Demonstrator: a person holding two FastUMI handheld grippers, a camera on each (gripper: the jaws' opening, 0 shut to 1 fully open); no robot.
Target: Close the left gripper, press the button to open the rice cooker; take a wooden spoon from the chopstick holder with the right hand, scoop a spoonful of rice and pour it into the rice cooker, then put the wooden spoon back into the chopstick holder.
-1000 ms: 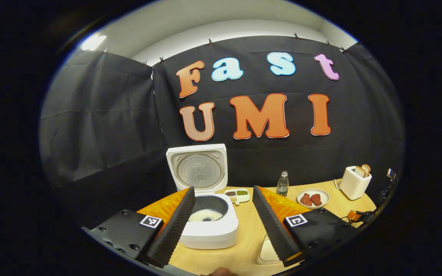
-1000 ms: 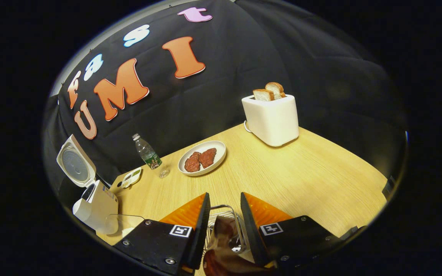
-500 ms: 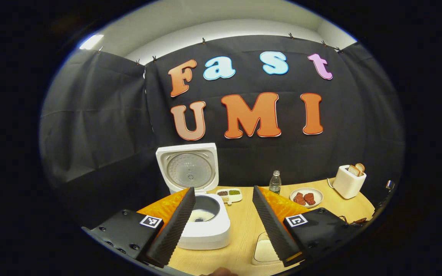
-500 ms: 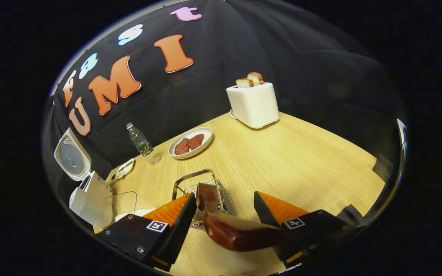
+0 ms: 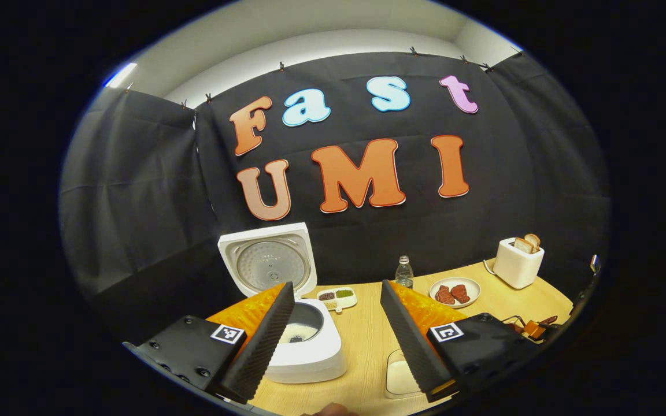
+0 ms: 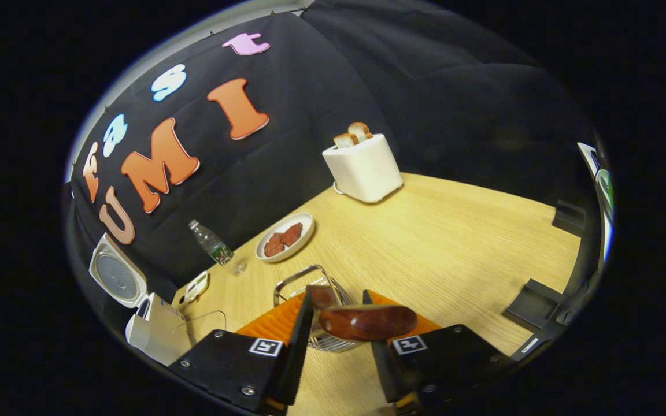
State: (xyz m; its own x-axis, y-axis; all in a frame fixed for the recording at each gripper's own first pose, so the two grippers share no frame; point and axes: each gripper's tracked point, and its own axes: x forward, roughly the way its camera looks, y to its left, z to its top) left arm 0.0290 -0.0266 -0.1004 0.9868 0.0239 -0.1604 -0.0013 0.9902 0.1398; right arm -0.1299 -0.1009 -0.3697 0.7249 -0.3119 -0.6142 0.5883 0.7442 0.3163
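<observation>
From my left gripper [image 5: 333, 338] I look across the wooden table [image 5: 367, 346]. Its jaws stand wide apart with nothing between them, held above the table's near edge. The rice cooker [image 5: 301, 346] sits just ahead, lid up, a little rice in the pot. A clear rice container [image 5: 399, 375] lies to its right near the front edge, with bare table between the two.

I count one rice cooker, one small divided dish [image 5: 337, 297], one bottle [image 5: 404, 271], one plate [image 5: 454, 292] with two pieces of meat, and one toaster [image 5: 517, 263] with two slices of bread, all along the back by the cloth wall.

In the right gripper view, the table runs open and bare to the right of the toaster [image 6: 362, 167] and out to the far edge. My right gripper [image 6: 336, 341] has its jaws drawn fairly close around the wire chopstick holder [image 6: 310, 286]. The wooden spoon [image 6: 367, 322] lies across the right finger, its handle going down into the holder. I cannot tell whether both fingers press on it.
</observation>
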